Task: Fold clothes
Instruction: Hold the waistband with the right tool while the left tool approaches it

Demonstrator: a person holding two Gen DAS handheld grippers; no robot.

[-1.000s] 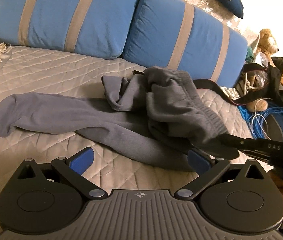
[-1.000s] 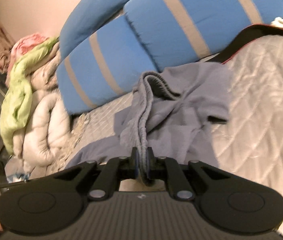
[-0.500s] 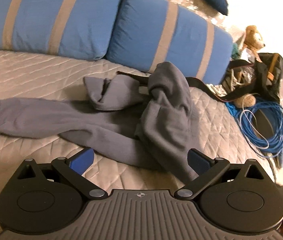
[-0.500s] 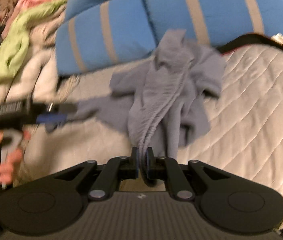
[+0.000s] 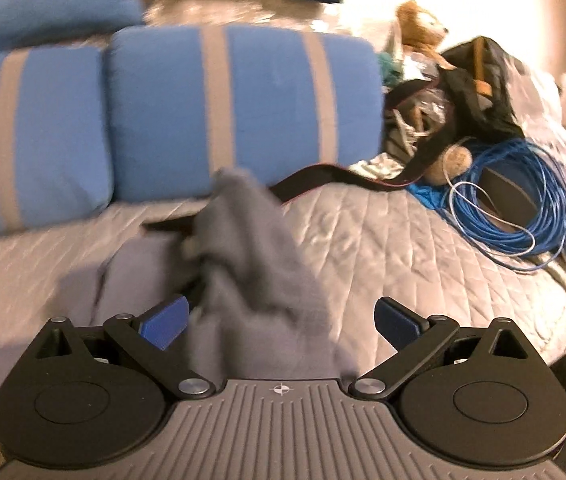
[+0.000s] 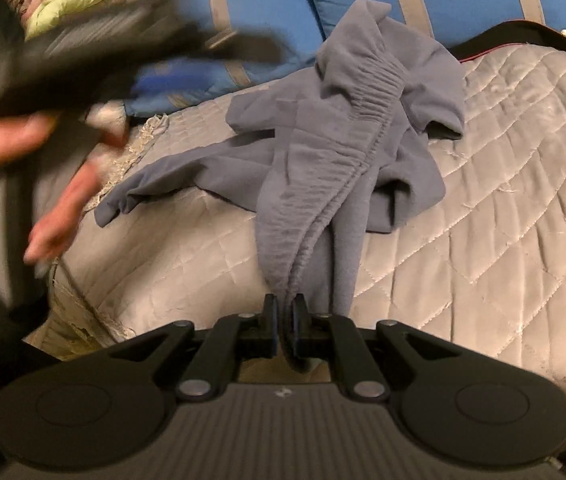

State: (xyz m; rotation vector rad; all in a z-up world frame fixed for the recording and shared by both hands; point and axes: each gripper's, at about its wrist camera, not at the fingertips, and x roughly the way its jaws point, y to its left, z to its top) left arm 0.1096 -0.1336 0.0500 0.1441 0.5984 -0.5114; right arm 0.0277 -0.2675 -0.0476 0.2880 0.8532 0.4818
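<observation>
Lying rumpled, grey sweatpants (image 6: pixel 335 152) pinched at the gathered waistband.

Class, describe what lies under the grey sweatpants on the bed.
The grey sweatpants lie on a quilted grey bedspread. Whatever sits beneath the bunched fabric is covered.

sweatpants (image 6: pixel 347 152): on the quilt (image 6: pixel 503 208), before the pillows (image 5: pixel 239 108)
cable coil (image 5: pixel 511 204): right of the pillows

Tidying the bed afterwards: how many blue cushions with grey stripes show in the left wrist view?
2: one striped blue cushion at the left edge, another beside it, behind the grey trousers. More may be hidden outside the view.
</observation>
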